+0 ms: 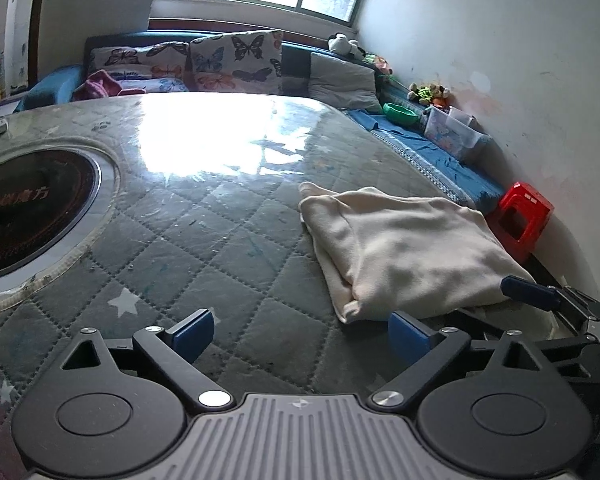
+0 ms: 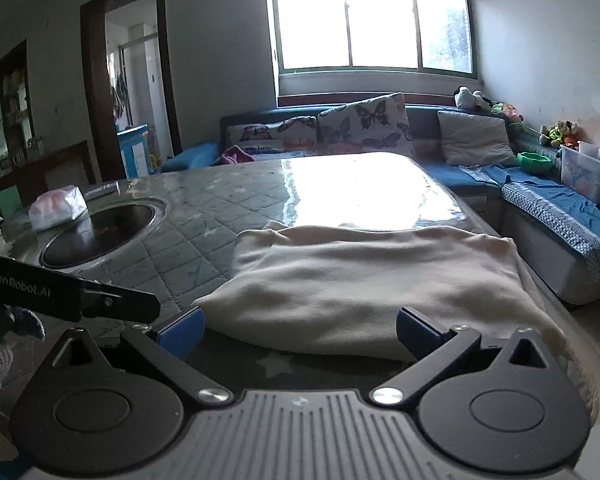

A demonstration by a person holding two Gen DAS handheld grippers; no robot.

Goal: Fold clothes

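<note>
On the quilted table cover (image 1: 204, 248), near its right-hand edge: one cream garment (image 1: 404, 248), folded into a rough rectangle.

Handling, judged: soft, light, limp fleece-like knit; it will sag and unfold if lifted by a single layer. Best taken at the thick doubled near edge or at a corner, pinching all layers together.

Appearance: plain off-white, matt, gently rumpled, a narrow flap protruding at the far left corner; layers show along the near-left side.

Left gripper (image 1: 300, 334): beside the garment's near-left corner, blue fingers spread wide, nothing held; the right-hand pad sits just at the fabric edge.

Right gripper (image 2: 300, 330): directly before the garment's near edge, spread fully, empty, cloth lying between the pads but not pinched.

Left of the garment: round black induction hob (image 1: 32, 212) set into the table. Beyond the garment: butterfly cushions (image 1: 236, 60) on a blue sofa. Right of the garment, well apart: red plastic stool (image 1: 524, 220).
</note>
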